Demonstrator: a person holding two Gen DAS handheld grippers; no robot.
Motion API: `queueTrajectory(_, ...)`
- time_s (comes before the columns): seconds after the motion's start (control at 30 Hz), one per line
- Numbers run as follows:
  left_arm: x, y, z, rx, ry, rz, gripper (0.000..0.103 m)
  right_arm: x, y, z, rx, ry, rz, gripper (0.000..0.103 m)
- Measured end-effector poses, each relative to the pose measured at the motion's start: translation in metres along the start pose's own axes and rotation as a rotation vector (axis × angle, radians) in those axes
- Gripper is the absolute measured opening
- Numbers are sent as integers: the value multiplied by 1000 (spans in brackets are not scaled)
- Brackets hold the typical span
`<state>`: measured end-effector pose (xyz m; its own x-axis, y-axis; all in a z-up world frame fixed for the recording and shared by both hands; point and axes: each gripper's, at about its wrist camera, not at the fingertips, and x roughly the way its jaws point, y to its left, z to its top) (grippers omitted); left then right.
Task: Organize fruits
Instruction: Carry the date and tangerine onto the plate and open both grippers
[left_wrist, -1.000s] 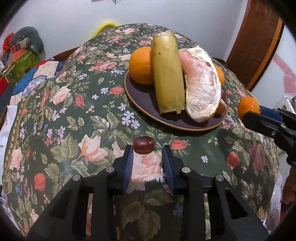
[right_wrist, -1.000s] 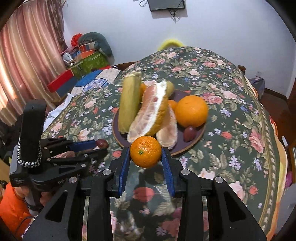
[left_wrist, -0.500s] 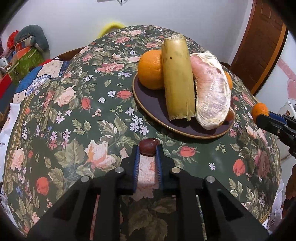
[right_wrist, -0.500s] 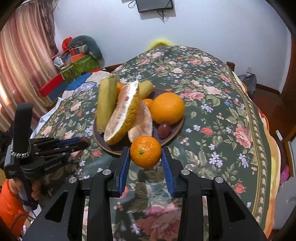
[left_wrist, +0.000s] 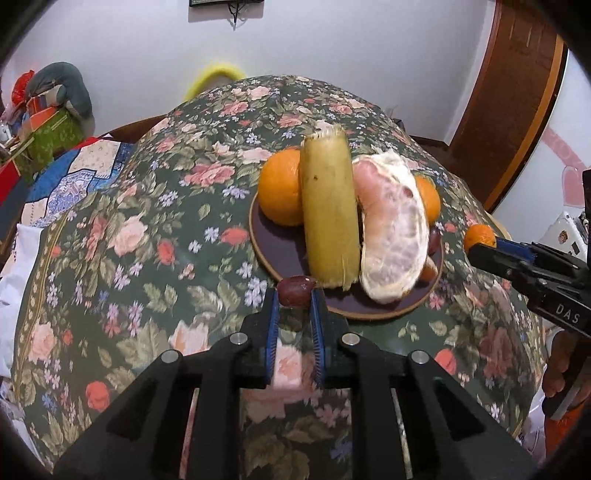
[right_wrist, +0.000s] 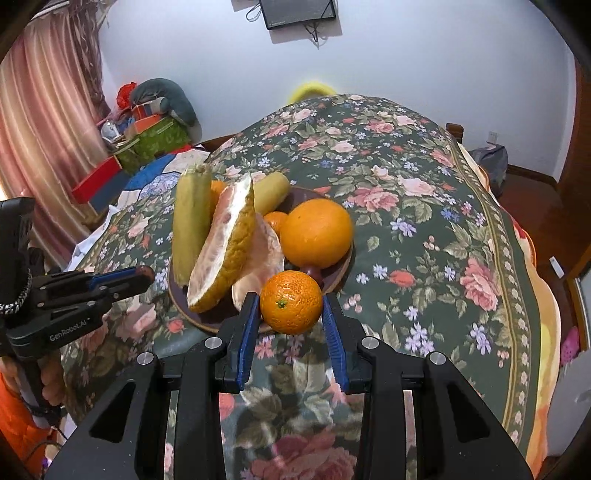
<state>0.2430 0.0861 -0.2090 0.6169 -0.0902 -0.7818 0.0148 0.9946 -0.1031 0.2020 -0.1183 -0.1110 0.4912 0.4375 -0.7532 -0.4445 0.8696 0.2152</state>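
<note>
My left gripper (left_wrist: 294, 295) is shut on a small dark red fruit (left_wrist: 296, 290) and holds it just above the near rim of the dark plate (left_wrist: 280, 258). The plate carries a big orange (left_wrist: 279, 192), a corn cob (left_wrist: 328, 210) and a peeled pomelo piece (left_wrist: 391, 229). My right gripper (right_wrist: 290, 306) is shut on a mandarin (right_wrist: 290, 302), held at the plate's near rim (right_wrist: 207, 321) in the right wrist view. The left gripper (right_wrist: 142, 275) with the dark fruit also shows there at left. The right gripper's fingertips (left_wrist: 480, 253) show at right in the left wrist view.
The plate sits on a table under a green floral cloth (left_wrist: 129, 229). Another dark red fruit (right_wrist: 314, 275) lies on the plate behind the mandarin. Boxes and cushions (right_wrist: 147, 122) are piled at the far left. A wooden door (left_wrist: 517, 92) stands at right.
My left gripper shut on the dark red fruit, lifted it off the cloth and moved to the plate's rim. My right gripper carried the mandarin closer to the plate.
</note>
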Motion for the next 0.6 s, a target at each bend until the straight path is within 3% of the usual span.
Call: queueTrajectory(0.6, 36, 9, 32, -19, 17, 11, 17, 33, 6, 16, -52, 20, 21, 32)
